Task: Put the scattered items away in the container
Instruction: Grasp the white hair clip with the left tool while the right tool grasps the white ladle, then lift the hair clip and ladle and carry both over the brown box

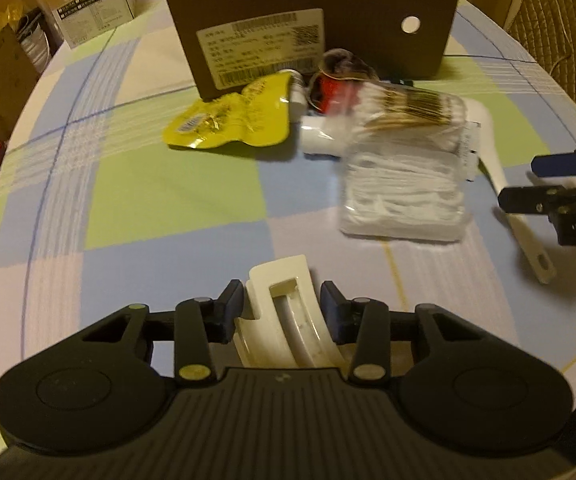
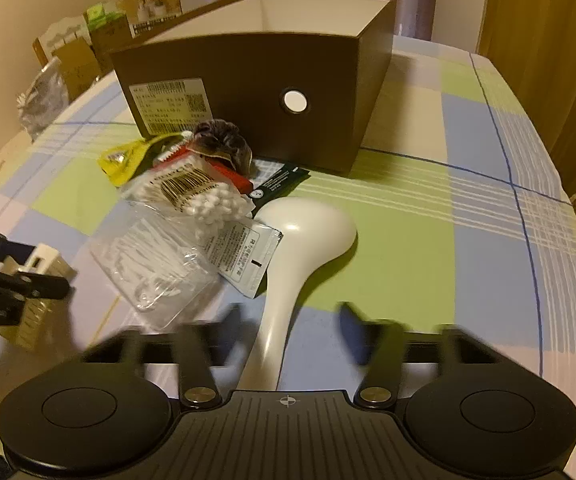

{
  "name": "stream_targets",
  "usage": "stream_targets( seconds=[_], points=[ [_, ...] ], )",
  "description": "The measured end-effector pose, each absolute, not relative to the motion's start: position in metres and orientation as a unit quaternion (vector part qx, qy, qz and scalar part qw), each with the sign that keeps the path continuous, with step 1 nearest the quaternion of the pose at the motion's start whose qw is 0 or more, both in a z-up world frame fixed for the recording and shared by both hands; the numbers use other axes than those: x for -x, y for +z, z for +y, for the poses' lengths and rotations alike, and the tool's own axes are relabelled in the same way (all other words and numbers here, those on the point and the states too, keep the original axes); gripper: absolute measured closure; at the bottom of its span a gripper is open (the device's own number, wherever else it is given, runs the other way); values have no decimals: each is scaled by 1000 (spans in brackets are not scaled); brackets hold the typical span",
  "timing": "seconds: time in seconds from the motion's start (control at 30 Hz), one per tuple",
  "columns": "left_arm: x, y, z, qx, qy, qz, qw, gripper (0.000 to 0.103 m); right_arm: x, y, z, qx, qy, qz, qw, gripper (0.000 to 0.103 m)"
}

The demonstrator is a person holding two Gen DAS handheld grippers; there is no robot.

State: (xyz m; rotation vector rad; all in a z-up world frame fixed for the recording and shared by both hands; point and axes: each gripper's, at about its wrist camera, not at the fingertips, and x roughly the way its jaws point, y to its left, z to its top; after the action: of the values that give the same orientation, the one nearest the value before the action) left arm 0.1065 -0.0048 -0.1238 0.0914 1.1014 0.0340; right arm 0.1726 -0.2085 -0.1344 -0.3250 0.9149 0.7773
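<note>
Nothing visibly in the box (image 2: 248, 80) yet; the inside I can see looks bare white, though its floor is hidden from both views.

My left gripper (image 1: 282, 298) pinches a white clip (image 1: 284, 320), pads pressed on both its sides, low over the cloth (image 1: 168, 192).

My right gripper (image 2: 288, 320) straddles the spoon (image 2: 300, 232) at its handle. The jaws are blurred; the left pad looks close to the handle, the right one apart, so I read it as not yet clamped (could be wrong).

Left on the table, heaped just in front of the box:
- yellow pouch (image 1: 228, 120)
- swab bag (image 2: 204, 200), lying partly over a clear pack (image 2: 156, 272) of white sticks
- white sachet (image 2: 244, 256), touching the spoon bowl
- dark leaflet (image 2: 280, 184), red packet (image 2: 228, 176), a dark brown bundle (image 2: 220, 140) against the box wall

So the task looks barely started: two items in hand or nearly so, the rest waiting.

In the way: the heap sits right against the near wall of the box, so anything carried must go up and over it. Cartons (image 2: 88, 52) crowd the far left edge of the table.
</note>
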Motion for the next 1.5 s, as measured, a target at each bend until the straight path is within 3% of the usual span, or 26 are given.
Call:
stream_targets(
  seconds=[0.43, 0.5, 1.5],
  points=[
    [-131, -127, 20, -37, -36, 529, 847, 65, -185, -139, -189, 165, 316, 412, 839, 60],
    [-133, -127, 21, -37, -43, 528, 847, 66, -185, -139, -188, 162, 319, 410, 839, 76],
    [-133, -108, 25, -45, -75, 521, 849, 72, -168, -67, -213, 106, 318, 373, 865, 79]
  ],
)
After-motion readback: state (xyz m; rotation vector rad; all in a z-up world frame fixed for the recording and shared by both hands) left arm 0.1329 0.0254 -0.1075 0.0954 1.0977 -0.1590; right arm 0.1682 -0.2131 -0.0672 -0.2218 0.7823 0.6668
